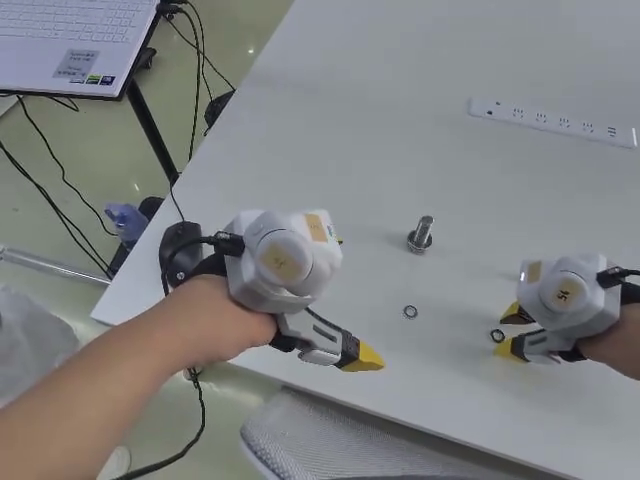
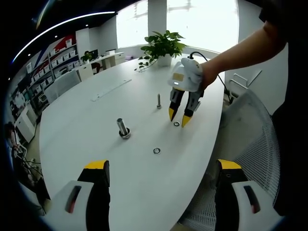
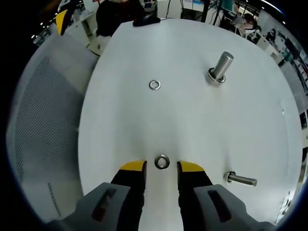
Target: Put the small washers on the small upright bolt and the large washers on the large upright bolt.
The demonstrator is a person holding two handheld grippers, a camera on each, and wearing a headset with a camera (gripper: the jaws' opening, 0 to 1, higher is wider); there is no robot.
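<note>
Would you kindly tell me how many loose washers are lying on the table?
2. One washer lies between the right gripper's yellow tips; the other washer lies in the open nearer the large bolt. Any already on a bolt cannot be told.

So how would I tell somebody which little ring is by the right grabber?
Find the white table, then the right gripper near its front edge. The washer lies flat right between that gripper's yellow tips; the other washer lies alone in the open, nearer the large bolt.
</note>
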